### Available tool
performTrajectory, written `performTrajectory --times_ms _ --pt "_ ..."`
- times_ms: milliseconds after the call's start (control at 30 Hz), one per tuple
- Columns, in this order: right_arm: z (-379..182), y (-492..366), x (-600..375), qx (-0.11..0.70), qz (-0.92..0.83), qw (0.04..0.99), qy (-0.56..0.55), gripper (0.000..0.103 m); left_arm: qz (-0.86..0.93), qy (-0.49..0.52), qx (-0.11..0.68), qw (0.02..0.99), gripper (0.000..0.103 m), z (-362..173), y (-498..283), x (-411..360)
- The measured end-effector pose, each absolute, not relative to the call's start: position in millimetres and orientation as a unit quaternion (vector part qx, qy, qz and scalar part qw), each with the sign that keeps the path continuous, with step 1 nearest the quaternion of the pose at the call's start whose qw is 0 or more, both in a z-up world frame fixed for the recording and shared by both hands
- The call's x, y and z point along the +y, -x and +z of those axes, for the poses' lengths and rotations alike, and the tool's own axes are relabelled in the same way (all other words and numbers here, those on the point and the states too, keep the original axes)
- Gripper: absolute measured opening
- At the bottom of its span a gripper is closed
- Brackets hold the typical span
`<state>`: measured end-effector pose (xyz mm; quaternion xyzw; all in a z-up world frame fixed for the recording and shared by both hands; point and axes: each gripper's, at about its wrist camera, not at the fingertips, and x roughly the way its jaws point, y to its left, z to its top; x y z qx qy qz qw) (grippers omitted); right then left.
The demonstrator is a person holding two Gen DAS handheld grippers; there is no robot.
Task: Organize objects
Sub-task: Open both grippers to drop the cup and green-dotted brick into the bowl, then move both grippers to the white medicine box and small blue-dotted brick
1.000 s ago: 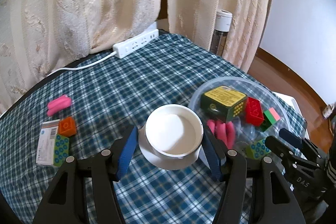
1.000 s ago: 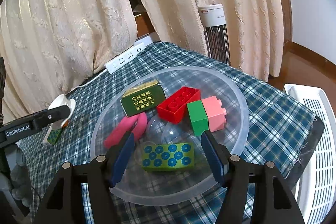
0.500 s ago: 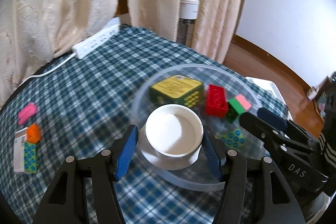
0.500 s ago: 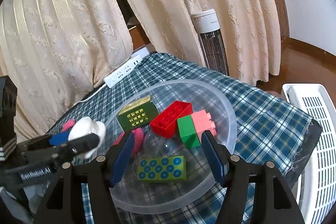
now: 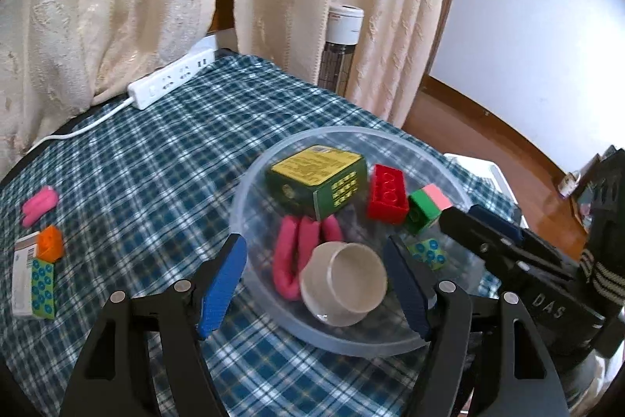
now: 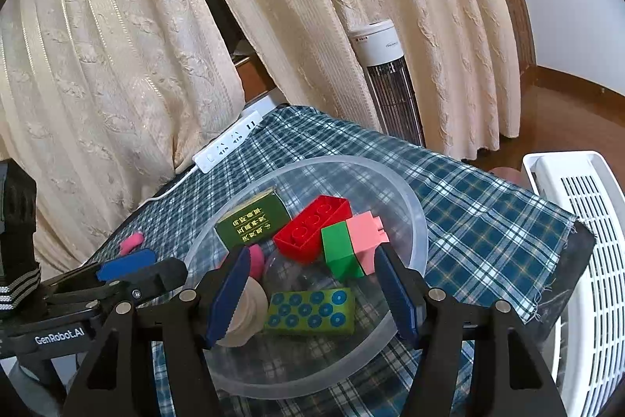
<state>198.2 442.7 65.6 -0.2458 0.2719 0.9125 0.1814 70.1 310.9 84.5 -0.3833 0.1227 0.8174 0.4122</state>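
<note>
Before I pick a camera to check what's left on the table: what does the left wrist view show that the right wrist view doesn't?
Only the left view shows the orange block and the white box lying on the cloth outside the bowl. Only the right view shows the white basket beside the table. Both show the clear bowl holding the green box, red block and white cup.

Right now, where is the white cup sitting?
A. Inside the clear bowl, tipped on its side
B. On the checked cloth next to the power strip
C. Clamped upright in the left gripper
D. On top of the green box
A. The white cup lies tipped inside the clear bowl, beside the pink pieces, with the left gripper open on either side of it and not touching it.
</note>
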Motion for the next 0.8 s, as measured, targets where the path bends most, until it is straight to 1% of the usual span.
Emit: performTrajectory --times_ms 200,400,567,800 --pt "67.5 -198.7 437.5 0.266 0.915 0.181 0.245 0.069 0.827 0.369 0.144 0.399 0.074 77.7 -76.1 303.8" --pt "72.0 -199.1 434.5 0.263 0.917 0.179 0.242 0.069 0.827 0.385 0.155 0.378 0.074 61.4 -66.5 309.3" --pt "73.4 -198.8 432.3 0.263 0.917 0.178 0.243 0.069 0.821 0.406 0.137 0.377 0.074 54.4 -60.2 304.4" --pt "80.7 -190.9 418.0 0.254 0.923 0.159 0.243 0.069 0.832 0.397 0.115 0.371 0.074 67.2 -57.7 287.6"
